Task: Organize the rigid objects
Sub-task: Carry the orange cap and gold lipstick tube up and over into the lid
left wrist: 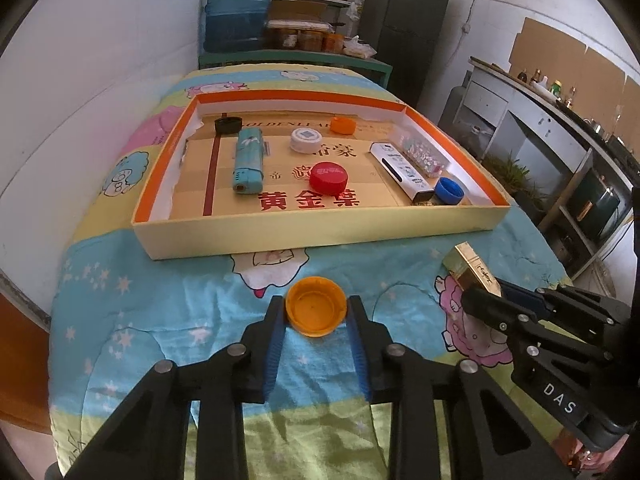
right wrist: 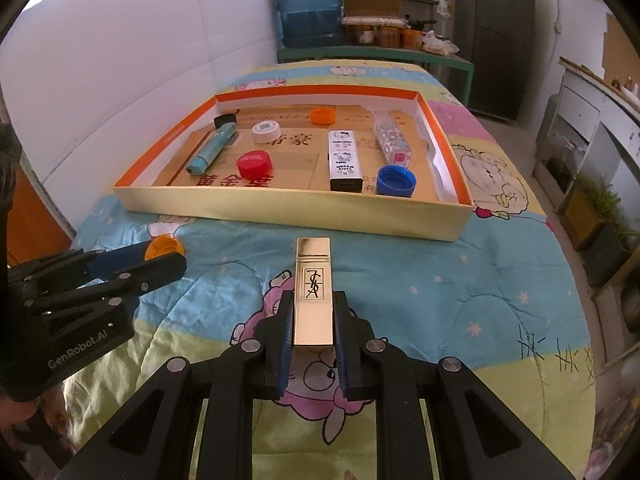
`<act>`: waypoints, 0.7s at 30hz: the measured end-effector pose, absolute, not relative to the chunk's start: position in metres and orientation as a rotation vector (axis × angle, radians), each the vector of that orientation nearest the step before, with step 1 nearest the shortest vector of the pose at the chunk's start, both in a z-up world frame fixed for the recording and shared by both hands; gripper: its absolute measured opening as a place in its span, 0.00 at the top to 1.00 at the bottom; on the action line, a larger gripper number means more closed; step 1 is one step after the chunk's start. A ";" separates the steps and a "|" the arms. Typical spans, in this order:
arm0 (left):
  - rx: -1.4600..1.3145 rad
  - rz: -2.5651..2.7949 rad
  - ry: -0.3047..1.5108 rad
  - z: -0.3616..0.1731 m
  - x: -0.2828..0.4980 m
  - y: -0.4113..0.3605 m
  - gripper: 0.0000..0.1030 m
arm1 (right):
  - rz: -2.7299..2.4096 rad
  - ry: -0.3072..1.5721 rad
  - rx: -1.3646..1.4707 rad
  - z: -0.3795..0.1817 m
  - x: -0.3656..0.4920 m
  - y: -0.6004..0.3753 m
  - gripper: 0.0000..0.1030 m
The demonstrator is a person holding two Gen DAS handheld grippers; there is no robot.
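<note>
Left wrist view, left tool clamped on orange cap above blanket-covered surface, right tool gripping gold lipstick, both short of cardboard tray.

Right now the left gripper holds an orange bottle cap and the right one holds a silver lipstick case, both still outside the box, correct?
Nearly. The case in the right gripper is gold, not silver; the right wrist view shows the gold lipstick case clearly. The left gripper does hold the orange bottle cap, both outside the box.
</note>
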State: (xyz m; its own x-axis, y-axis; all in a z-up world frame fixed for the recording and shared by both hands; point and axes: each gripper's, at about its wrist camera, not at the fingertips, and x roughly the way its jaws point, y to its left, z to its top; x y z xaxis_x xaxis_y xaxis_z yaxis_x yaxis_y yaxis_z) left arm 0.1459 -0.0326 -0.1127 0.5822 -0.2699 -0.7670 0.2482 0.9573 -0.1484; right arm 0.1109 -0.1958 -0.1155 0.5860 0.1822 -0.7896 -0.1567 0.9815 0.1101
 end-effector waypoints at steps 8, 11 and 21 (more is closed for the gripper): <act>-0.031 -0.302 0.895 -0.110 0.142 -0.032 0.70 | 0.207 0.909 0.034 -0.110 0.109 -0.196 0.82; -0.035 -0.303 0.884 -0.105 0.139 -0.032 0.70 | 0.213 0.898 0.031 -0.105 0.108 -0.195 0.82; -0.072 -0.307 0.830 -0.080 0.134 -0.024 0.70 | 0.229 0.857 0.010 -0.085 0.113 -0.188 0.83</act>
State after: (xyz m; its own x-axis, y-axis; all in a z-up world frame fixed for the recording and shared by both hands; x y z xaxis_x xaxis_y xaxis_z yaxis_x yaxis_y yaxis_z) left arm 0.1339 -0.0242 -0.0798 0.6335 -0.2965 -0.7147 0.2407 0.9534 -0.1822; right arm 0.1133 -0.1878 -0.0848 0.6316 0.2043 -0.7479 -0.1966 0.9753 0.1004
